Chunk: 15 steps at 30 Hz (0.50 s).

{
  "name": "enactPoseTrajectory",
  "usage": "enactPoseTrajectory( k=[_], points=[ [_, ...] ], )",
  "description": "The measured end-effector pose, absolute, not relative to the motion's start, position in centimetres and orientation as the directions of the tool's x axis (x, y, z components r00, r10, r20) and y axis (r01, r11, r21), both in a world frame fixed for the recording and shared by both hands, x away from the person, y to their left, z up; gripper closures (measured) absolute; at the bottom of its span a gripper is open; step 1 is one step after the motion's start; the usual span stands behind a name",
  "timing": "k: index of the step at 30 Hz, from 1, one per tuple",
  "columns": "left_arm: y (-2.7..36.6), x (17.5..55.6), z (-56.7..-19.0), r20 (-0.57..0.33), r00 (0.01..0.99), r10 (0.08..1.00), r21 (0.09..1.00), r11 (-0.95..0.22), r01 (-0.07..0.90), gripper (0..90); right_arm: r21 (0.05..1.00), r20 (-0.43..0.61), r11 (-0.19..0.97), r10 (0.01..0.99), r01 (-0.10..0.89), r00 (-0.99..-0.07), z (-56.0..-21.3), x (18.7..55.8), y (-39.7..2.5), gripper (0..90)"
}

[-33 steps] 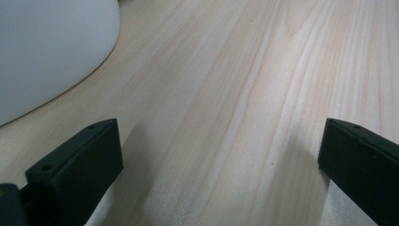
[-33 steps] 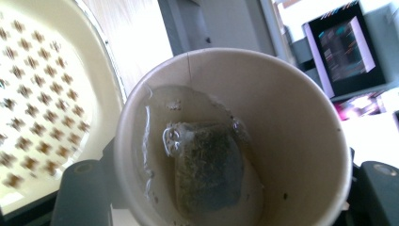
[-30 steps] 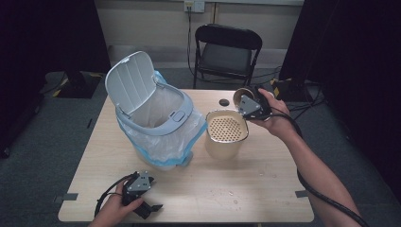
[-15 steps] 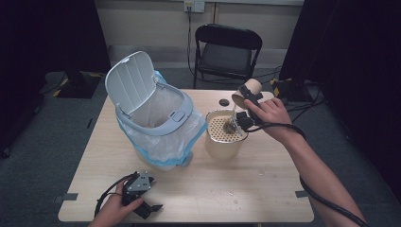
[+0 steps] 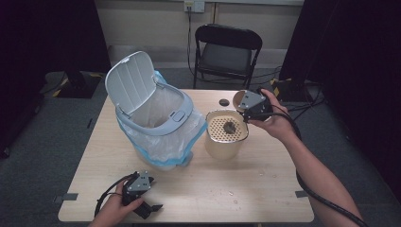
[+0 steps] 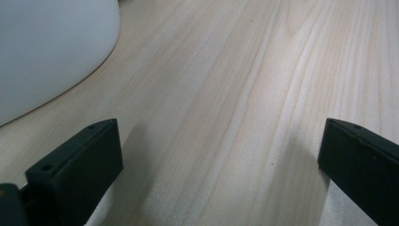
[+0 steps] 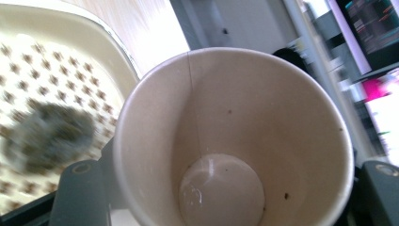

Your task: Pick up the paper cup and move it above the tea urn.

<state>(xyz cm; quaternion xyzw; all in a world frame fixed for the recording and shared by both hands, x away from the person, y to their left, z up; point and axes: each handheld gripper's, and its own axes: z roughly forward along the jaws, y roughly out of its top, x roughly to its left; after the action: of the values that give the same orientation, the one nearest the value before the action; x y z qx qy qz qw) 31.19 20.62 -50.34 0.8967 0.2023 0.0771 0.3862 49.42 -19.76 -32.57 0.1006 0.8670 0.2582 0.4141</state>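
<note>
While tipped over strainer bin (image 5: pixel 226 134) | right gripper (image 5: pixel 249 109) clamping paper cup (image 7: pixel 235 141) | dregs (image 5: pixel 230 126) dumped on strainer, cup near empty | left gripper (image 5: pixel 144 196) idle on table (image 5: pixel 265 189), jaws apart | remaining: bin cup.

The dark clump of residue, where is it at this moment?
In the high view, the dark clump lies on the beige container's perforated strainer, right of the white bin.

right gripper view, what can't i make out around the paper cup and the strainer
- Dark clump on the strainer: motion-blurred in the right gripper view and too small in the high view, so what it is stays unclear.
- Strainer: cut off by the left edge, partly hidden behind the paper cup.
- Right tongs: the cup covers where the jaws meet it.
- Screens at right: blurred, unreadable.
</note>
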Motion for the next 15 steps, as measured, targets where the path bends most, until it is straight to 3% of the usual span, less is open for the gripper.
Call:
enactPoseTrajectory(
  k=[3,15],
  points=[
    [20.64,31.21,-50.32,-0.015,0.908,0.419,0.721,-0.624,0.300,0.0,0.610,-0.556,0.791,0.459,0.034,-0.693,-32.28,49.67,-20.05,27.9],
    [20.64,31.21,-50.32,-0.015,0.908,0.419,0.721,-0.624,0.300,0.0,0.711,-0.353,0.684,0.548,0.163,-0.758,-32.12,49.88,-20.67,27.6]
  ],
)
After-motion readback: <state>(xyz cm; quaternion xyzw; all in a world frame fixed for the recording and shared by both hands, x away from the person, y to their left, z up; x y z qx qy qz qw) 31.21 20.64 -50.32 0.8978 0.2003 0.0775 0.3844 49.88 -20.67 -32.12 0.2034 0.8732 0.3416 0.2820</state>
